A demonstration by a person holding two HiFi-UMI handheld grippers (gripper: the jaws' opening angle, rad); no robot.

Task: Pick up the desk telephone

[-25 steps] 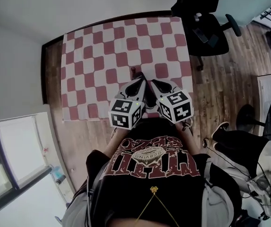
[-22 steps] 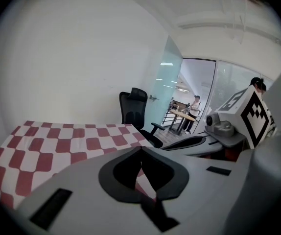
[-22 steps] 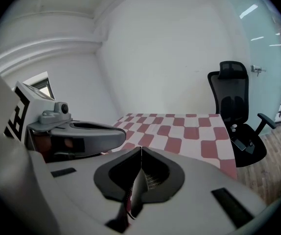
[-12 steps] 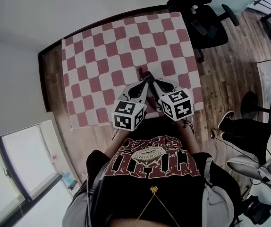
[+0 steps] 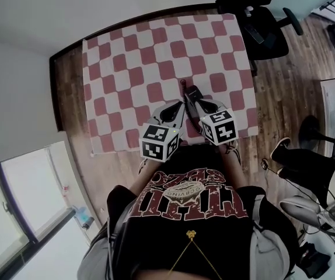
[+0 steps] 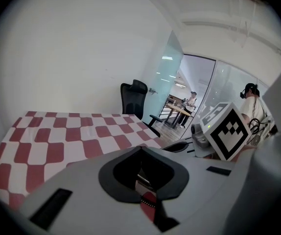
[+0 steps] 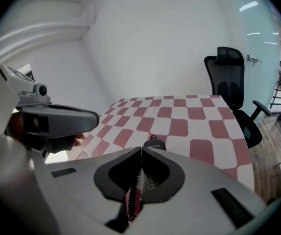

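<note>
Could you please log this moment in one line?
left gripper shut, empty | right gripper shut, empty | over checkered table | no telephone visible

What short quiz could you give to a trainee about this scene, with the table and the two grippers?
1. True or false: a desk telephone stands on the checkered cloth.
2. Choose one. The jaws of the right gripper are: A) wide apart; B) together, with nothing between them; C) closed on a cable.
3. Short answer: which black piece of furniture stands next to the cloth's edge?

Key
1. False: no view shows a telephone on the cloth.
2. B.
3. The office chair.
</note>
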